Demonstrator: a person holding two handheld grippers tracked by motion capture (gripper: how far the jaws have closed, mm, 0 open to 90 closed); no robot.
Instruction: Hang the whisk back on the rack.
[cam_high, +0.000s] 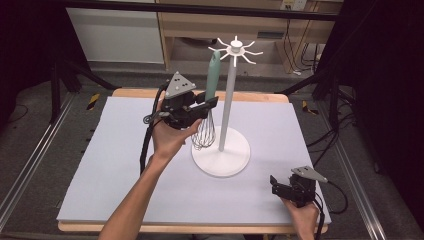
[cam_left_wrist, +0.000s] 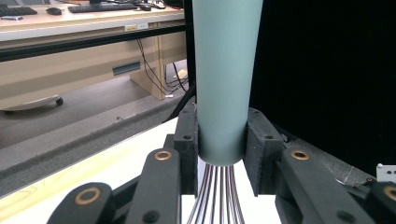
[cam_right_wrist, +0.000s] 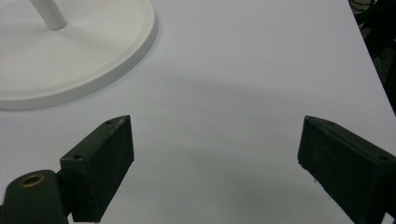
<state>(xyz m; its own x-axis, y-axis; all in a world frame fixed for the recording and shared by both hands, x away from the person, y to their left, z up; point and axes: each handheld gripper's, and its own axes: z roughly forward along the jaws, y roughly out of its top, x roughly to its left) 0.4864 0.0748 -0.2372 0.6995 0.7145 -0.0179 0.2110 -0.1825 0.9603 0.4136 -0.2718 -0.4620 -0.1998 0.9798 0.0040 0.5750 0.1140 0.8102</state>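
Whisk is clamped upright by left gripper, handle top just below the stand hooks. Right gripper is held apart, idle at the near right.

From my left tongs' camera, the whisk handle's top runs off the frame, and its wires are cut below.

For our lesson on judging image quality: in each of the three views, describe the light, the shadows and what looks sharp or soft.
High view: even overhead light on the pale table, dark surroundings, a faint shadow by the white stand. Left gripper view: the whisk handle is close and slightly soft, with black at the right. Right gripper view: bright, the jaws crisp, a soft shadow lying across the table ahead of them.
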